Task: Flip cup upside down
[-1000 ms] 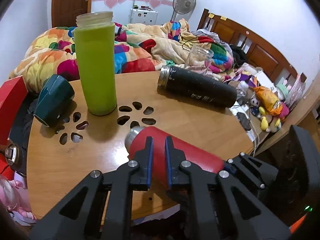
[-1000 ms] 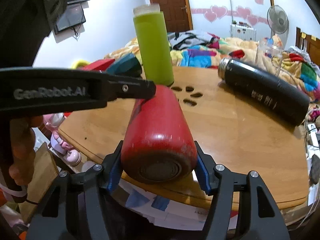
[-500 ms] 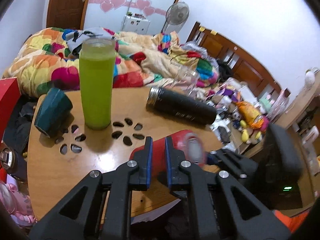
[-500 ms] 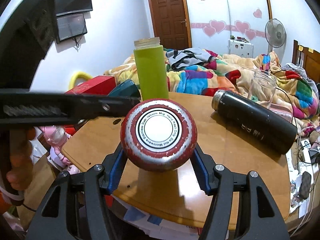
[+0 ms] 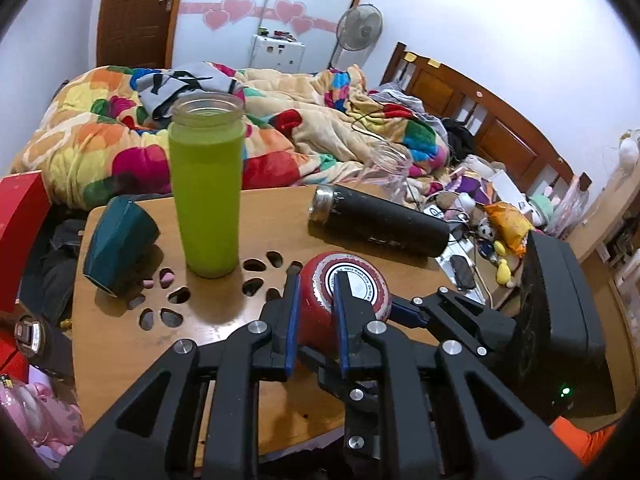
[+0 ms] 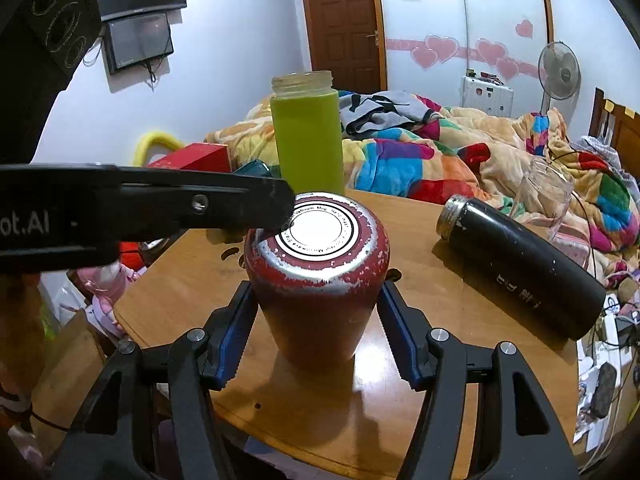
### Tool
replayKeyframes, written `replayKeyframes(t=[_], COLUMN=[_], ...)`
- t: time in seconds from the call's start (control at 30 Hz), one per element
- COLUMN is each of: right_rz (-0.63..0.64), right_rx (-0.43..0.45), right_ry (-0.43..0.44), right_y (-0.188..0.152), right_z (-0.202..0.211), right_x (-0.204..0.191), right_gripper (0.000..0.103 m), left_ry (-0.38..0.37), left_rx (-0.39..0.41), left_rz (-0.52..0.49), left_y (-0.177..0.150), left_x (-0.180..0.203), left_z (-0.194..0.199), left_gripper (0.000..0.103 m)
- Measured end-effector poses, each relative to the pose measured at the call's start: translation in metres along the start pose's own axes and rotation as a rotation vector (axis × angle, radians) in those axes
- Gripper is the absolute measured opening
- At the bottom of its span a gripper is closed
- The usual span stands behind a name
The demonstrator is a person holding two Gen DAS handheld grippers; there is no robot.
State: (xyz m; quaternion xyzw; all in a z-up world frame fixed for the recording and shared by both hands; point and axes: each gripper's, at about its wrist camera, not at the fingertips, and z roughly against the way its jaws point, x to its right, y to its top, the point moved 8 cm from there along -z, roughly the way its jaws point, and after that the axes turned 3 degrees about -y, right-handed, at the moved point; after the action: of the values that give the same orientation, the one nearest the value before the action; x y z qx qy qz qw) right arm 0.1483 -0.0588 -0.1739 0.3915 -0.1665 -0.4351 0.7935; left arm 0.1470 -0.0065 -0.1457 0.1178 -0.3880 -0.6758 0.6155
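Note:
The red cup [image 6: 316, 280] stands upside down on the round wooden table [image 6: 460, 380], its worn silver base with a white label facing up. My right gripper [image 6: 316, 332] is shut on the cup's body, one blue pad on each side. It shows in the left wrist view as the red cup [image 5: 316, 316] held by the right gripper's black arms. My left gripper [image 5: 314, 312] is nearly shut and holds nothing; its fingertips [image 6: 276, 204] hover just above the cup's base.
A tall green bottle [image 5: 206, 192] stands upright behind the cup. A black flask [image 5: 380, 226] lies on its side to the right. A dark teal cup [image 5: 118, 248] lies on its side at the left. A clear glass jar [image 6: 548, 200] sits at the table's far edge.
The right gripper has turned the red cup from lying flat to standing mouth-down on the table. The left gripper stayed nearly shut above it.

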Motion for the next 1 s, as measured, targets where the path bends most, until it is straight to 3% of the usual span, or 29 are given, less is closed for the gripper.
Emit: replayKeyframes(t=[0.2,0.4,0.67,0.77,0.87,1.0], right_rz=[-0.011,-0.046,-0.083,-0.093,-0.098,-0.103], right_rx=[-0.029,-0.051,-0.037,0.009,0.071,0.145], right_ry=[0.013,0.028,0.023,0.017,0.0,-0.015], right_y=[0.001,-0.002,0.004,0.016,0.03,0.044], right_z=[-0.006,0.005,0.046,0.07,0.094,0.123], right_x=[-0.005,0.003,0.018,0.023,0.027,0.028], right_gripper=[0.06,0.06,0.06,0.063,0.077,0.083], left_ry=[0.016,0.013,0.06,0.085,0.121,0.166], left_rx=[0.011,0.016,0.119,0.163,0.222,0.283], left_rz=[0.002,0.005,-0.039,-0.046,-0.051,-0.077], left_y=[-0.001,0.001,0.015,0.019,0.021,0.02], left_x=[-0.009,-0.006,0.011,0.017,0.023,0.034], left_z=[0.0,0.004,0.049,0.069,0.09,0.116], left_gripper=[0.022,0.022,0.024,0.037,0.053,0.064])
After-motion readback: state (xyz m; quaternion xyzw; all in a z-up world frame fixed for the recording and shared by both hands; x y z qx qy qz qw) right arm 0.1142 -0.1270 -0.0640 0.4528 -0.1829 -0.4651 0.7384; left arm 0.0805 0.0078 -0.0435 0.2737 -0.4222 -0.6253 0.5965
